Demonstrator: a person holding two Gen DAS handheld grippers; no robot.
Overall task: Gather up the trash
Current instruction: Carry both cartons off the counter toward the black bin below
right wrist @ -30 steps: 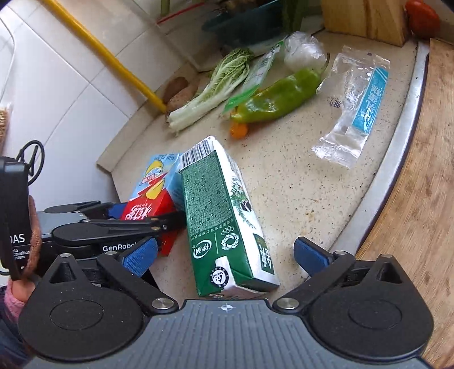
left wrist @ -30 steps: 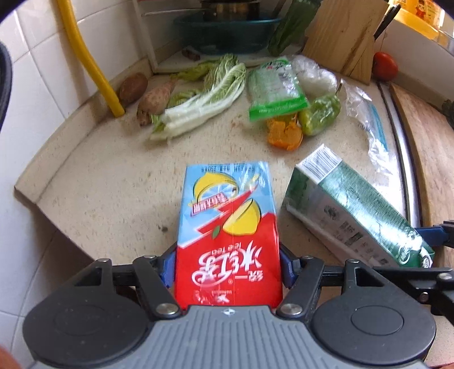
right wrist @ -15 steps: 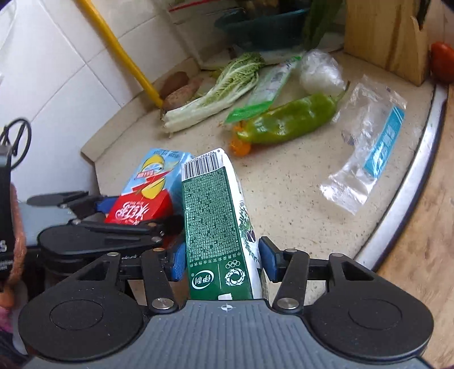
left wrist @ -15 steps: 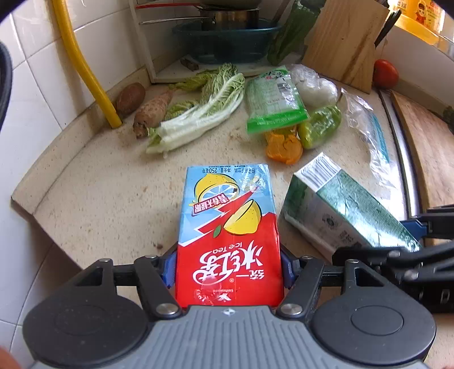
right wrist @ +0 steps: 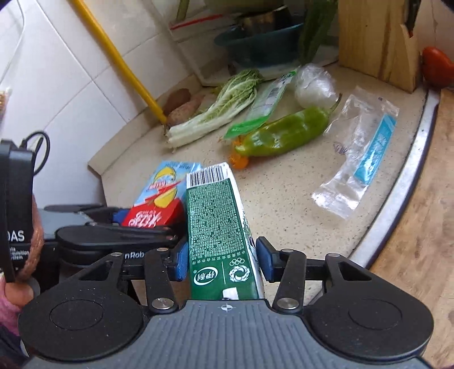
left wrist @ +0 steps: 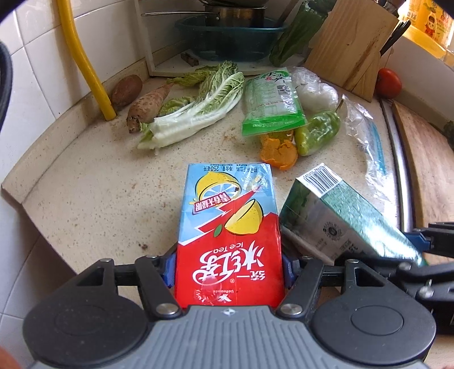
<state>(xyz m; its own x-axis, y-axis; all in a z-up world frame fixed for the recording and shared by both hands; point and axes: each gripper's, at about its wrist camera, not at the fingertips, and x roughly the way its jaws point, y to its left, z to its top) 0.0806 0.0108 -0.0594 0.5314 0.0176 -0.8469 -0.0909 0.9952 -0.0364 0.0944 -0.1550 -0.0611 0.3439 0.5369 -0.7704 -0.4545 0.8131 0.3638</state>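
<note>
The left gripper [left wrist: 228, 269] has its jaws clamped on a red and blue iced tea carton [left wrist: 228, 227], which lies flat near the front edge of the speckled worktop [left wrist: 99, 193]. Just beside it, the right gripper [right wrist: 221, 259] has its jaws pressed tight on a green milk carton [right wrist: 217, 227], its barcode end tilted up. Whether either carton has anything in it I cannot tell. Toward the back corner a dark green basin [left wrist: 227, 37] holds a metal pot [left wrist: 235, 14]. A clear wrapper [right wrist: 357, 159] lies near the worktop's right edge, beside a green pepper [right wrist: 283, 130].
</note>
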